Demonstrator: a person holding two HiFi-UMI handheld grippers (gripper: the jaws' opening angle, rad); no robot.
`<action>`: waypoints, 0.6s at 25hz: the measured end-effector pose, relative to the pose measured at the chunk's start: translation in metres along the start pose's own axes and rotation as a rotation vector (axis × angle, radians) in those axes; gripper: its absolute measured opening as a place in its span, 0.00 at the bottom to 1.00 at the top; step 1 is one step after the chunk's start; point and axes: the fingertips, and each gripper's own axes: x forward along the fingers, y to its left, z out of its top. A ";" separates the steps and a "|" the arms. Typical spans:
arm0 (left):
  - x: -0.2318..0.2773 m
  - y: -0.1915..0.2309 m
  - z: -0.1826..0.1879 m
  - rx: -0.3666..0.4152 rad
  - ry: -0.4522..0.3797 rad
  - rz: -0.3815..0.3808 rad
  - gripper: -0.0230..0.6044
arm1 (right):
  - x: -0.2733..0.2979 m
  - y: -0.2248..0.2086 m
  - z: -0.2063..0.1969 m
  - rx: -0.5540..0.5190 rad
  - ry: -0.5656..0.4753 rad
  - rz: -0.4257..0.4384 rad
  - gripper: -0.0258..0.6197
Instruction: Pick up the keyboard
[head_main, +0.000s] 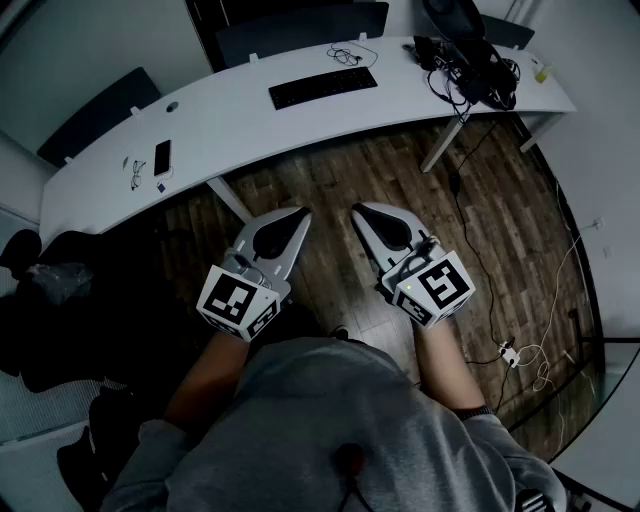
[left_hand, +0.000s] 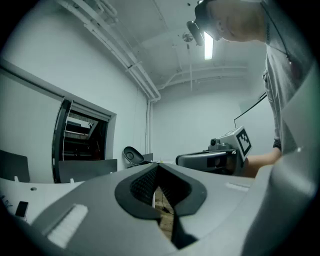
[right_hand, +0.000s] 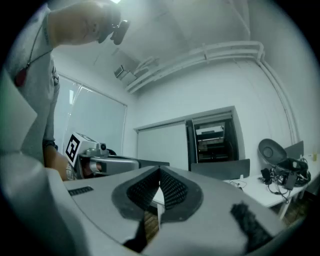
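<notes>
Approaching step: judged to be the very start. Neither gripper has reached the desk (head_main: 225, 125), and the keyboard (head_main: 322, 87) lies on it untouched.
Next move: it likely calls for carrying both grippers forward over the desk's near edge, parting the jaws, and closing on the keyboard's ends. The keyboard is thin and flat, so a pad would probably have to slip under an edge.
Phone (head_main: 162, 157): lies on the desk's left part, well apart from the keyboard and not part of the task.
Left gripper (head_main: 301, 212): hangs over the wooden floor on the desk's near side, well short of its edge. The jaws are clenched together on nothing, as its own view confirms.
Keyboard: black, lying lengthwise on the desk top near its middle, with nothing resting on it.
Right gripper (head_main: 357, 209): just beside the left one, also short of the desk's near edge, with its jaws likewise pressed together and empty.
Cables (head_main: 470, 65): a dark tangle on the desk's right end, apart from the keyboard.
Arm pose: both forearms reach forward from the body, side by side. The grippers are held level, and their tips lean slightly toward each other and point at the desk.
</notes>
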 end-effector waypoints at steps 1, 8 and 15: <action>0.001 0.000 0.000 0.000 0.002 0.006 0.05 | 0.000 -0.003 0.000 0.002 0.000 0.000 0.06; 0.004 -0.006 -0.003 0.006 0.025 0.014 0.05 | -0.002 -0.007 -0.002 -0.001 0.013 0.012 0.06; -0.002 -0.004 -0.010 -0.010 0.048 0.034 0.05 | -0.008 -0.007 -0.006 0.010 0.016 0.002 0.06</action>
